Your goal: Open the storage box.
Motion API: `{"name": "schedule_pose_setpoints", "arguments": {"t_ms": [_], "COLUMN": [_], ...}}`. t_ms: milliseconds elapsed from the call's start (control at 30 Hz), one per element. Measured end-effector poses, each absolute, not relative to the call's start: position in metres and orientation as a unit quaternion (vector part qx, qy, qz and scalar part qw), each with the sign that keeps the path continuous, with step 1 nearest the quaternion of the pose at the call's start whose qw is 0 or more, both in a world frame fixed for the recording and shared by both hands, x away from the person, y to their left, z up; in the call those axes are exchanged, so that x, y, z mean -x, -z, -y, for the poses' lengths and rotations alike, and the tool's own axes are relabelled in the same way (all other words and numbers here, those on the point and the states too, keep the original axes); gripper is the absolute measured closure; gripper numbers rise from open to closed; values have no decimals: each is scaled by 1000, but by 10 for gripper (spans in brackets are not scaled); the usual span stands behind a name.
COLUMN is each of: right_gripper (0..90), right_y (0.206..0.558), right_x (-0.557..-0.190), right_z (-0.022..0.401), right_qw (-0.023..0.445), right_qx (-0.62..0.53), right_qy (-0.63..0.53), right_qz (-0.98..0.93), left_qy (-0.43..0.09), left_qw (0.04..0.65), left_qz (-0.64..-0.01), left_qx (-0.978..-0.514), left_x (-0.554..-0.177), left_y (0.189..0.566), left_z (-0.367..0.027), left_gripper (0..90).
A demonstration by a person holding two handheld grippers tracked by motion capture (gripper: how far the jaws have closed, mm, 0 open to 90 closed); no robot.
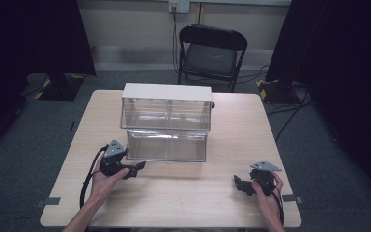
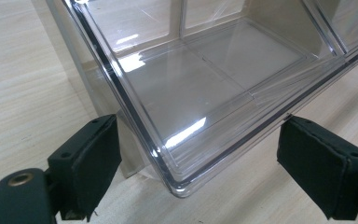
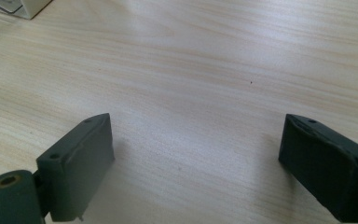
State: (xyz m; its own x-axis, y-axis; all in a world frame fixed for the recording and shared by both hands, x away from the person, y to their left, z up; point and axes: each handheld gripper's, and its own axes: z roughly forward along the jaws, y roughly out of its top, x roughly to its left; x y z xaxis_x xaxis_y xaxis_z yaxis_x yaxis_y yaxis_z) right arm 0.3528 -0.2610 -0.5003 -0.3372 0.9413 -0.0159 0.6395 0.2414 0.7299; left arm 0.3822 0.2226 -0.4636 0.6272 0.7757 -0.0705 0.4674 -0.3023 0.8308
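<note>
high view: a light wooden table (image 1: 183,193) carries a clear plastic drawer unit with a white top (image 1: 166,106) near its far edge, and the lower clear drawer (image 1: 166,145) stands pulled out toward the person, around the table's middle. the left gripper (image 1: 136,170) sits just beside the drawer's front left corner, held in the left hand (image 1: 107,176). the right gripper (image 1: 237,182) rests well apart near the front right corner of the table, in the right hand (image 1: 265,188).

left gripper view: the drawer's rounded front corner (image 2: 179,189) lies between the two black jaws, which stand wide apart and released — neither pad seems to touch the plastic, though the left pad (image 2: 93,163) is very near the drawer's side wall. the drawer looks empty. to handle it well, i judge the gripper should shift along the front wall away from the corner, so the pads close squarely on a flat lip rather than a slippery curve, then move it straight along its run.

right gripper view: the jaws hang equally wide open over bare wood grain (image 3: 191,84), holding and touching nothing — a white corner of the unit (image 3: 25,7) shows far off.
</note>
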Motion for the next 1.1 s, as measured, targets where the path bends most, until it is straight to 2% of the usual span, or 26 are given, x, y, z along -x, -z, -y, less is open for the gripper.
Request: {"name": "schedule_pose_setpoints", "arguments": {"t_ms": [1100], "right_gripper": [91], "right_y": [500], "right_x": [-353], "right_z": [261], "right_qw": [235], "right_qx": [-526], "right_qy": [-321], "right_qz": [-752], "left_qy": [-168], "left_qw": [472], "left_qz": [-384], "left_qx": [-775], "left_x": [-376], "left_y": [455], "left_z": [-230], "left_gripper": [127]}}
